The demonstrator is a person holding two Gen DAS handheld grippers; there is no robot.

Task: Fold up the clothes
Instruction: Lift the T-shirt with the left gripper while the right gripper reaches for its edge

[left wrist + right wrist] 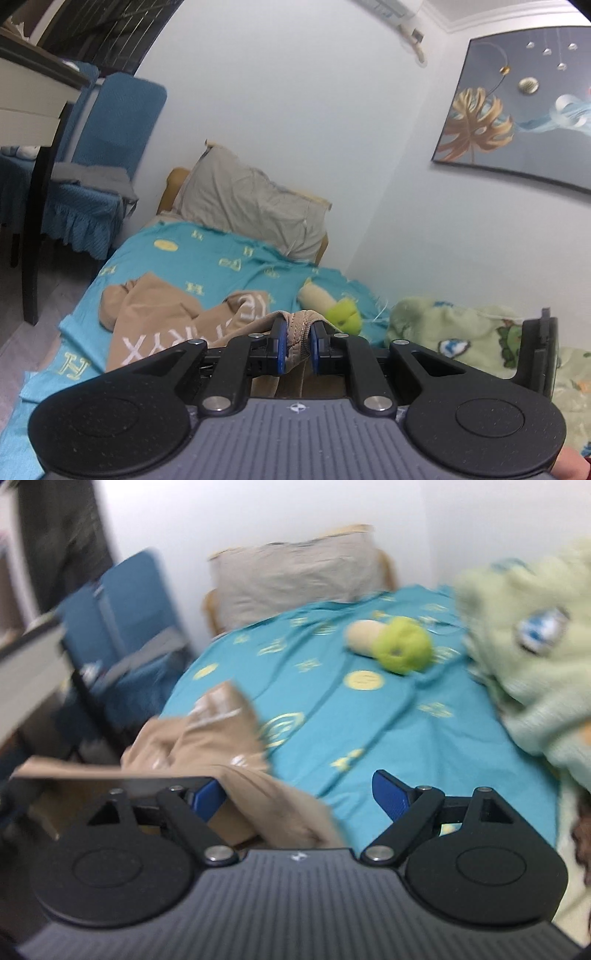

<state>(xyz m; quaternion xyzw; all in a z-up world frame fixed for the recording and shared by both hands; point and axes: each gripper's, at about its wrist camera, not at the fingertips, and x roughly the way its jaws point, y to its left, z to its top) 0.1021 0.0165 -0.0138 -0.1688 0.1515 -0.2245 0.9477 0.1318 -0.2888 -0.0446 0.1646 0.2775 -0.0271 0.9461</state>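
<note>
Left gripper (pixel 295 341) pinching tan garment (pixel 155 325) hem, rest crumpled leftward

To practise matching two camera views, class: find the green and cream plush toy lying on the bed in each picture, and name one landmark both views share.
Left wrist view: the plush toy lies right of centre on the teal sheet, just beyond the gripper's fingertips.
Right wrist view: the plush toy lies in the upper right of centre on the same sheet.
Shared landmark: the grey pillow at the head of the bed.
</note>
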